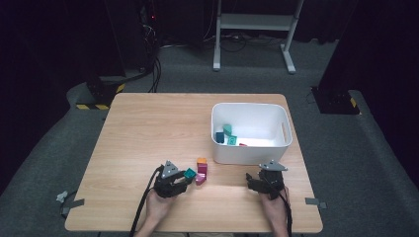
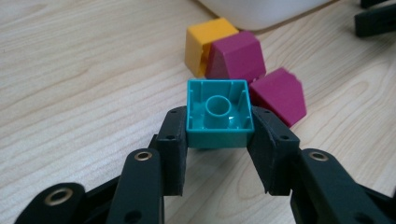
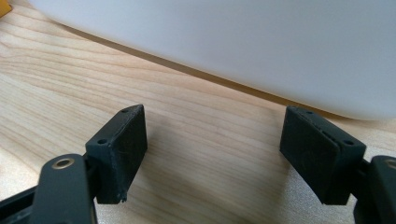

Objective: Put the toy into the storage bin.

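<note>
My left gripper (image 1: 187, 177) is shut on a teal block (image 1: 190, 173) near the table's front middle. In the left gripper view the teal block (image 2: 219, 114) shows its hollow underside, with both pads pressed against its sides (image 2: 219, 137). Just beyond it lie an orange block (image 2: 205, 44) and two magenta blocks (image 2: 236, 56) (image 2: 280, 95), touching one another. My right gripper (image 1: 264, 180) rests on the table in front of the white bin (image 1: 252, 148); its jaws stand open with bare wood between them (image 3: 215, 149).
The white bin's wall (image 3: 233, 46) rises close ahead of the right gripper. Several small blocks, teal and blue among them (image 1: 225, 134), lie inside the bin. The orange block (image 1: 201, 161) and magenta blocks (image 1: 201, 173) sit left of the bin's front corner.
</note>
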Tool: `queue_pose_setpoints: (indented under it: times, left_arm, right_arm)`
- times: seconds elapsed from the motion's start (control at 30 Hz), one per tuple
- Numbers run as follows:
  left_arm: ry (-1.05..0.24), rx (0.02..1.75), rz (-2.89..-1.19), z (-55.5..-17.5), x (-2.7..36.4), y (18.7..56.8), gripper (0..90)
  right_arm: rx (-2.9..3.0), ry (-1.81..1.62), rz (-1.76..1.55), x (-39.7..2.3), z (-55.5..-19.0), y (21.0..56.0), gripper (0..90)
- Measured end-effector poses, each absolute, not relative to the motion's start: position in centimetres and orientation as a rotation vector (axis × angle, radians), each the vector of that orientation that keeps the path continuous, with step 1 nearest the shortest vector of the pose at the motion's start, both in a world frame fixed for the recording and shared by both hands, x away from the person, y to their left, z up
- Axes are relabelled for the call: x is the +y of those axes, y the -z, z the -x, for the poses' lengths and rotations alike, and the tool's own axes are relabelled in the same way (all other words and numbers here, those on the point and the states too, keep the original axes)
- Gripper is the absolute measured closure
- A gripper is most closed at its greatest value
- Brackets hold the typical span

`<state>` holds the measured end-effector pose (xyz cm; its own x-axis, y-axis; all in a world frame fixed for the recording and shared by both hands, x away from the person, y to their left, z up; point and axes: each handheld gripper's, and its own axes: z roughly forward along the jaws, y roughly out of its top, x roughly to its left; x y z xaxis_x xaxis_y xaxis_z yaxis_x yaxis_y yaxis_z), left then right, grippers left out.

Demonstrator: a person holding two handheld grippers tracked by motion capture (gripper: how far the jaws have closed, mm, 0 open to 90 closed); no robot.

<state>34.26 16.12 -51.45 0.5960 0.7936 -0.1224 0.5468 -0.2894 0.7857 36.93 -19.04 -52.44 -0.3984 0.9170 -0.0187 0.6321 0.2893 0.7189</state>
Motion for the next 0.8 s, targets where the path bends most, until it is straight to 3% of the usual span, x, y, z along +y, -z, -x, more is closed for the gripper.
queue_pose_setpoints:
  times: [0.8]
  left_arm:
    - [-0.313,0.992,-1.932,-36.2,18.1,44.9,58.6]
  right_arm:
    - [2.133,-0.889,-1.386,-19.0,-36.9,52.4,22.8]
